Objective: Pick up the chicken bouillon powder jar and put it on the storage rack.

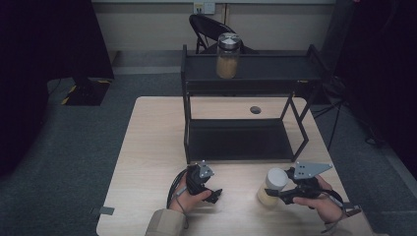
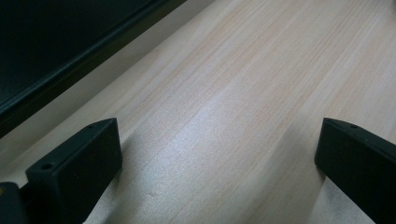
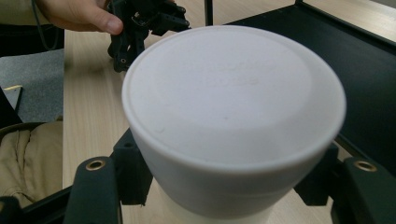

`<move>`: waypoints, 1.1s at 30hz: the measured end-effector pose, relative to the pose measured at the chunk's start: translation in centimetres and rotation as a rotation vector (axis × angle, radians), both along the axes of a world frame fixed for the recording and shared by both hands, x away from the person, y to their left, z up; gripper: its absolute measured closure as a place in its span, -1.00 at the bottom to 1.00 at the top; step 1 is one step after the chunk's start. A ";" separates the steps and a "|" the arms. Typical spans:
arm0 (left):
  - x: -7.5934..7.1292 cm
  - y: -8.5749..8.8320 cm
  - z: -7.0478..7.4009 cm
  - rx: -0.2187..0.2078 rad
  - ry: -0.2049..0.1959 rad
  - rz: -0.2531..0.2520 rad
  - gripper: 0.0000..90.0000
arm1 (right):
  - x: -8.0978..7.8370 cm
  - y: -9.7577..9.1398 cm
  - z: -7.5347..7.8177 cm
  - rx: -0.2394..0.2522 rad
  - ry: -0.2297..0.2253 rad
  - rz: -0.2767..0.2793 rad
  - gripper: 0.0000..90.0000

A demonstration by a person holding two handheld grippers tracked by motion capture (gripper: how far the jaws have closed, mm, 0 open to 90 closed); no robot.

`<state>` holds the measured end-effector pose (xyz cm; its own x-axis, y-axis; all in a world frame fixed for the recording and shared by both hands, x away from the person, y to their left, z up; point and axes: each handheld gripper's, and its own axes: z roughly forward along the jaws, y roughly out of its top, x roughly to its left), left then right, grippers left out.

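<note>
A jar with a white lid [image 1: 276, 178] and pale yellow contents stands on the wooden table [image 1: 147, 147] at the front right. My right gripper [image 1: 273, 192] is shut on this jar just below the lid; in the right gripper view the white lid [image 3: 233, 93] sits between both black fingers [image 3: 128, 170]. My left gripper [image 1: 215, 195] rests low over the table at front centre, a hand's width left of the jar. Its jaws [image 2: 219, 154] stand wide open over bare wood. A second jar with a silver lid [image 1: 228, 55] stands on the top shelf of a black rack [image 1: 246, 88].
The black two-tier rack spans the table's far half, its lower shelf [image 1: 238, 140] bare. A small round hole [image 1: 255, 109] is in the tabletop behind it. A folding chair [image 1: 206, 27] stands beyond the table. The other hand and its gripper [image 3: 140, 23] appear past the lid.
</note>
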<state>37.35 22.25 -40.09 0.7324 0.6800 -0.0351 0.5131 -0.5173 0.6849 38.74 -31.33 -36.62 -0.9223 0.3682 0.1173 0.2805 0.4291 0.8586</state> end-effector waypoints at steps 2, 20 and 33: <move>0.0 0.0 0.0 0.000 0.000 0.000 -1.00 | 0.2 0.1 0.1 -0.005 0.000 -0.002 -0.24; 0.0 0.0 0.0 0.001 0.000 -0.001 -1.00 | 1.9 1.1 1.3 -0.023 0.015 -0.041 -0.24; 0.0 0.0 0.0 0.001 0.000 -0.001 -1.00 | 3.9 1.9 3.6 -0.029 0.003 -0.063 -0.24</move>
